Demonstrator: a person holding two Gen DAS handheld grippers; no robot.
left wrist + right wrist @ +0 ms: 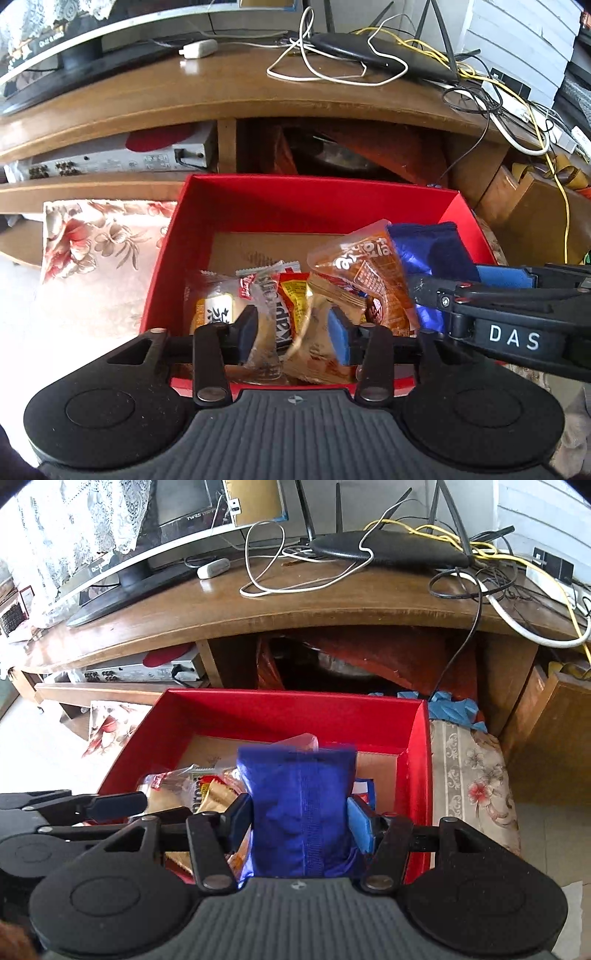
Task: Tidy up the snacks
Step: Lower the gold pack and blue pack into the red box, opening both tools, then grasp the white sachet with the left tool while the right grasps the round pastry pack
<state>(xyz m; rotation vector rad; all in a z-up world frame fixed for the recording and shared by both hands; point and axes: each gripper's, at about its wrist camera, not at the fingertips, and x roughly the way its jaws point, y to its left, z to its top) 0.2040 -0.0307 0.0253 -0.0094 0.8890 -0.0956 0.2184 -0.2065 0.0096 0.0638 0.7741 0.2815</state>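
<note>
A red box (303, 206) with a cardboard floor holds several snack packets. My left gripper (291, 334) is over its near edge, jaws closed on a clear-wrapped Kit Kat style packet (273, 321). An orange packet (373, 273) leans beside it. My right gripper (299, 818) is shut on a blue snack packet (303, 805), held upright over the box (295, 709). The right gripper also shows in the left wrist view (439, 291), at the right with the blue packet (428, 247).
The box sits on a floral cloth (96, 251) (476, 775) before a wooden TV stand (236, 92). On the stand are a TV base (122, 587), a router (391, 548) and tangled cables (332, 70). A silver device (110, 160) lies on the shelf.
</note>
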